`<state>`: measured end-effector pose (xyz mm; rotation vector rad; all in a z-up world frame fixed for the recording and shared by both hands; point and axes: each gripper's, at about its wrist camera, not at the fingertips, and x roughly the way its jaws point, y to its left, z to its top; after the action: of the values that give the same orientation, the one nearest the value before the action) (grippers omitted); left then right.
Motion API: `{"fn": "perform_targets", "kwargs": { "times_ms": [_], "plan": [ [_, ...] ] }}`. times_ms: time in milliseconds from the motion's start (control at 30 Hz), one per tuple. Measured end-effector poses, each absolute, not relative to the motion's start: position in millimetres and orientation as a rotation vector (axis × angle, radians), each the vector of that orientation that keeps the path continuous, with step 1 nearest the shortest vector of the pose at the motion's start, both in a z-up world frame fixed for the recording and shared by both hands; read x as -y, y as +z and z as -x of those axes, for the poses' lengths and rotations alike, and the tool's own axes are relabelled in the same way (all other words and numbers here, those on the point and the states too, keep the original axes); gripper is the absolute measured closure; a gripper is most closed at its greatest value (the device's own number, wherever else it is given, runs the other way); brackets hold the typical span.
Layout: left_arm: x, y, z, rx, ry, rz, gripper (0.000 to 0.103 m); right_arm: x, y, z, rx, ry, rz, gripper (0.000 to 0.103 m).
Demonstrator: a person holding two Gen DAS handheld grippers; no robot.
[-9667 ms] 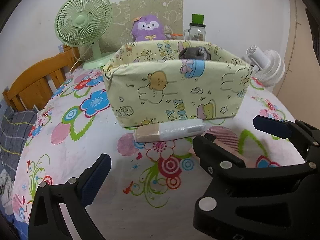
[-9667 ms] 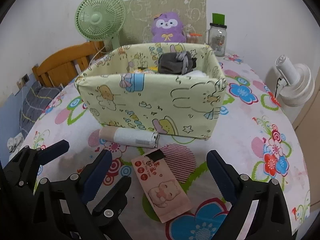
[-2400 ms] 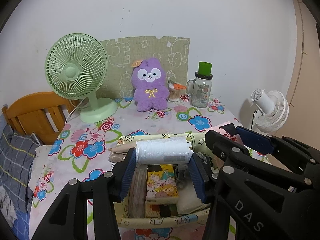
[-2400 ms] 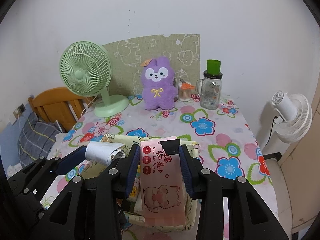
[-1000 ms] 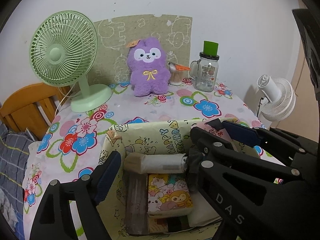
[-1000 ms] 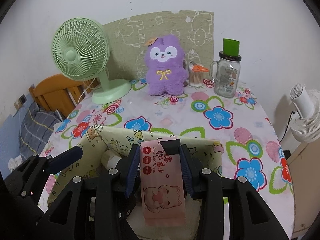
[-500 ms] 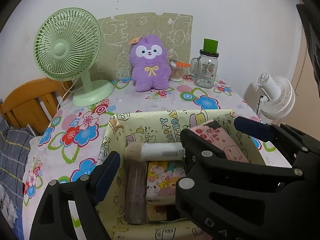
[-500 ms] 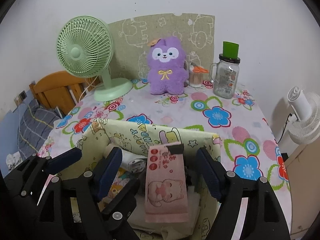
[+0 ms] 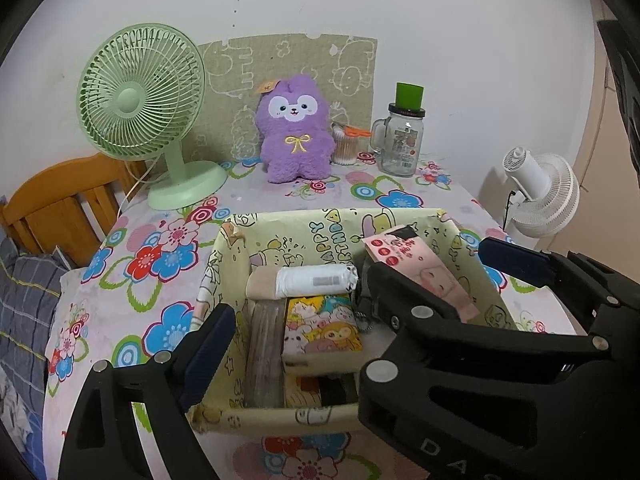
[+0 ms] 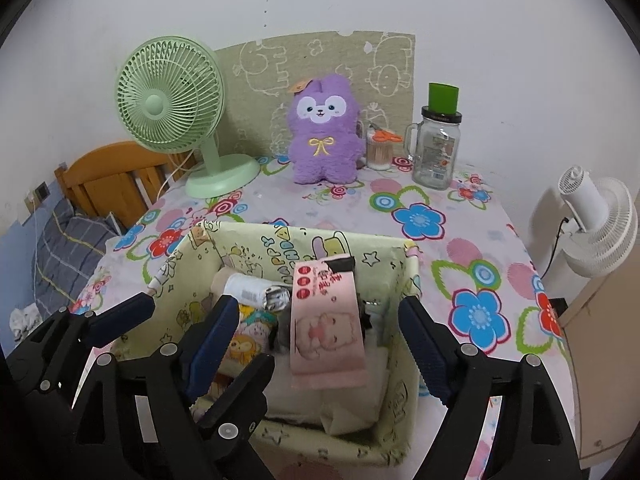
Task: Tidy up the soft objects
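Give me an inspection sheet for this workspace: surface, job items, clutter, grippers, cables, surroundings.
Surface: floral tablecloth covering the table.
Job items: pink wipes pack and white roll inside the cartoon-print fabric box, with other packs.
Clutter: purple plush, green fan, glass jar, swab holder.
Grippers: left gripper open; right gripper jaws just opened, pads clear of the wipes pack.
Cables: green fan's cord; white fan's black cord.
Surroundings: white wall, wooden headboard, white fan.

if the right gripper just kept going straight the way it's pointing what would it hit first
Most likely the pink wipes pack lying in the fabric bin, between the open right gripper fingers, though depth is hard to judge.
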<state>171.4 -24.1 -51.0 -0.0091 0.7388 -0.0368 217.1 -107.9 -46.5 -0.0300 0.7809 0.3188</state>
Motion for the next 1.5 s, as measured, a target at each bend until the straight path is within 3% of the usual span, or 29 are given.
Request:
{"fn": "perform_targets", "kwargs": {
  "times_ms": [667,767,1500],
  "plan": [
    [23.6,-38.8,-130.9,-0.701,-0.019,0.02,0.006,126.6,-33.8,-173.0,-0.75,0.29,-0.001,0.014],
    [23.6,-35.6,-123.6,-0.687,-0.021,0.018,0.005,130.7,-30.1,-166.4,-0.739,0.286,-0.006,0.009],
    [21.7,-14.7,-72.8,-0.6,-0.005,0.013,0.0,156.3,-4.8,-110.8,-0.657,0.225,-0.014,0.008]
  ]
}}
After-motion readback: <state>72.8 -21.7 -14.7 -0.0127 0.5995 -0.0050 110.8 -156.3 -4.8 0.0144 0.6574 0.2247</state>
